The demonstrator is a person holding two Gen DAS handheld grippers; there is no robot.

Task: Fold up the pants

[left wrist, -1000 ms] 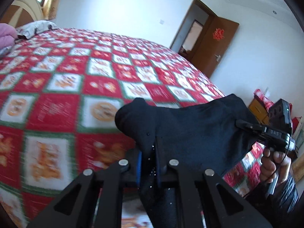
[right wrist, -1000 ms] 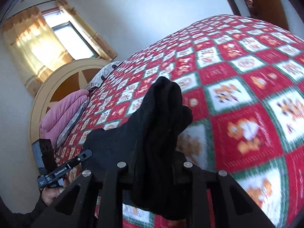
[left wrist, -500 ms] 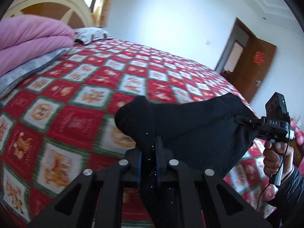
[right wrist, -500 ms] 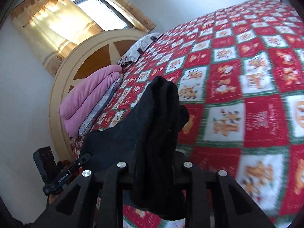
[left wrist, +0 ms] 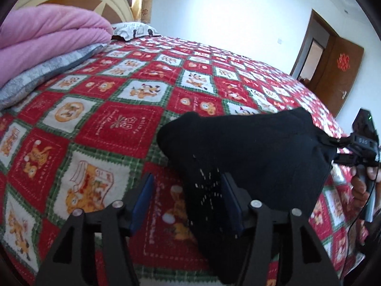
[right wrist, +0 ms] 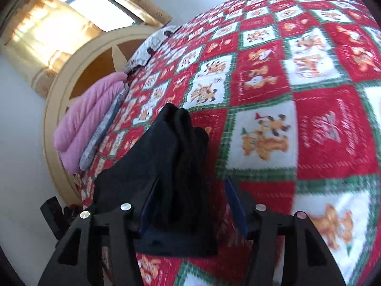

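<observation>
The black pants (left wrist: 250,157) are a soft, matte knit bundle, bunched into thick rounded folds. They hang above the quilt (left wrist: 114,124), stretched between the two grippers. In the left wrist view their long axis runs from lower centre toward the right edge, ending in a pinched corner at the right gripper (left wrist: 343,150). A narrow hanging portion drops down between the fingers of the left gripper (left wrist: 188,202).

Left gripper: the blue-padded fingers (left wrist: 142,197) stand well apart. The fabric lies against the right-hand pad only; a wide gap shows quilt on the other side.

In the right wrist view the pants (right wrist: 176,166) rise as a ridged peak pointing up and away from the camera, then slope down-left toward the other gripper, which is mostly hidden at the lower left edge. The right gripper (right wrist: 190,205) also has its fingers spread. The cloth sits against the left-hand pad (right wrist: 150,205), with a clear gap to the right-hand pad.

The quilt is a red, white and green patchwork of cartoon squares, covering the bed. A folded pink plush blanket (left wrist: 47,40) lies on a grey pad by the curved cream headboard (right wrist: 62,90). A brown door (left wrist: 338,71) stands open in the white wall.
</observation>
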